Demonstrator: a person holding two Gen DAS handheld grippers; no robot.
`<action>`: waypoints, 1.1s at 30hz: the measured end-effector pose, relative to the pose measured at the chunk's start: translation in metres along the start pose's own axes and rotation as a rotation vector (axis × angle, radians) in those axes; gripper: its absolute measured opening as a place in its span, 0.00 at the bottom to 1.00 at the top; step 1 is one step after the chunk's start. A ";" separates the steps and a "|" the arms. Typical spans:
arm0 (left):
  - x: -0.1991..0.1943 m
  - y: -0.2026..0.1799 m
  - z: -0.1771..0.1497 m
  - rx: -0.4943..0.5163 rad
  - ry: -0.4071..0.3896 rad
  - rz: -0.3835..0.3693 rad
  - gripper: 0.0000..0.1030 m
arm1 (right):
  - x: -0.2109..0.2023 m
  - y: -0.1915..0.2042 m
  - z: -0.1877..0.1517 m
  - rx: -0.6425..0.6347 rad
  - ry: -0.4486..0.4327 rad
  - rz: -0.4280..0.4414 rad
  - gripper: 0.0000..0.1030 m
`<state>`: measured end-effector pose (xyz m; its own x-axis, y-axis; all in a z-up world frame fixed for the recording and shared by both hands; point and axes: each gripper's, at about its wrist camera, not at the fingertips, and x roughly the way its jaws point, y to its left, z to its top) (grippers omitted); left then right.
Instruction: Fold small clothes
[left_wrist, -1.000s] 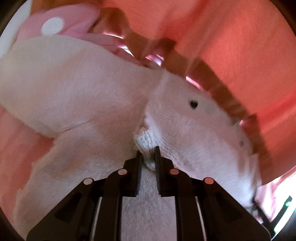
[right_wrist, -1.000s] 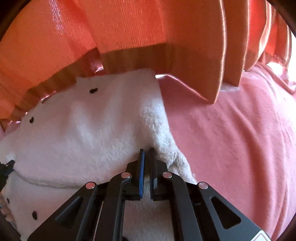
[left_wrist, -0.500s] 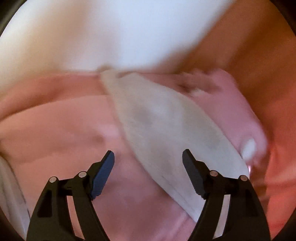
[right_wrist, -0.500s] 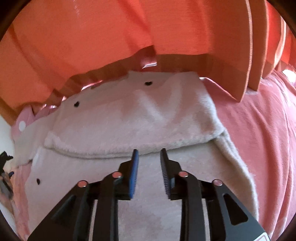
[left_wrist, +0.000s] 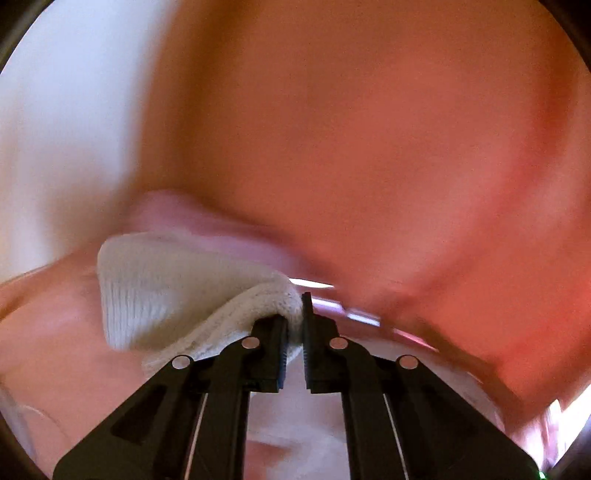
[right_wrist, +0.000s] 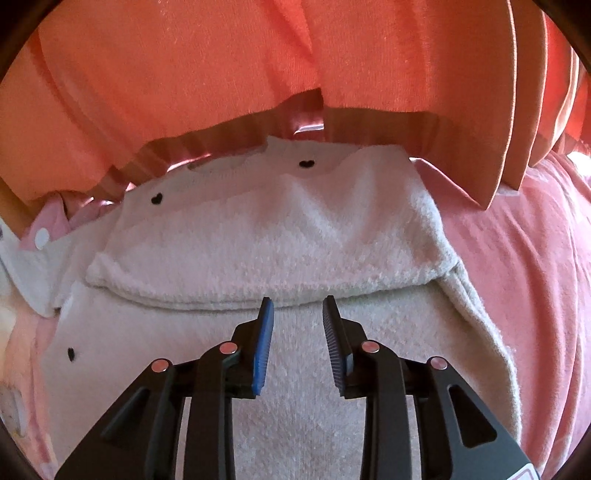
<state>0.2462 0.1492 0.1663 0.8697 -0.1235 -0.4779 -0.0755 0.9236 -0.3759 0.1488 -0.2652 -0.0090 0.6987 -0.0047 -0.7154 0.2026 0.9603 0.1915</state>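
Observation:
A white fuzzy sweater (right_wrist: 280, 229) with small black hearts (right_wrist: 304, 163) lies on a pink bedspread (right_wrist: 517, 277), its far part folded over towards me with a straight edge across the middle. My right gripper (right_wrist: 297, 306) hovers just above that folded edge, its jaws a little apart with nothing between them. In the blurred left wrist view, my left gripper (left_wrist: 293, 306) is shut on the ribbed white sleeve end (left_wrist: 166, 280) of the sweater, which bunches out to the left of the jaws.
An orange pleated curtain (right_wrist: 221, 74) hangs close behind the sweater. A pink garment with white dots (right_wrist: 44, 229) lies at the left. A white wall (left_wrist: 66, 129) shows at the left of the left wrist view.
My left gripper let go of the sweater, opened wide over the sleeve and has shut on its end. My right gripper released the sweater's edge and drew back over the fold.

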 end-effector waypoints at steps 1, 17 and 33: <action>-0.004 -0.038 -0.014 0.044 0.024 -0.075 0.06 | -0.002 -0.003 0.001 0.008 -0.003 0.002 0.28; 0.031 -0.042 -0.151 -0.083 0.254 -0.058 0.77 | 0.005 -0.027 0.010 0.040 -0.002 0.058 0.46; 0.069 0.031 -0.157 -0.211 0.353 0.088 0.73 | 0.071 0.147 0.032 -0.376 0.038 0.039 0.14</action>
<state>0.2275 0.1126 -0.0030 0.6376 -0.1982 -0.7444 -0.2725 0.8458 -0.4586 0.2501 -0.1337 -0.0105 0.6734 0.0370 -0.7383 -0.0942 0.9949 -0.0360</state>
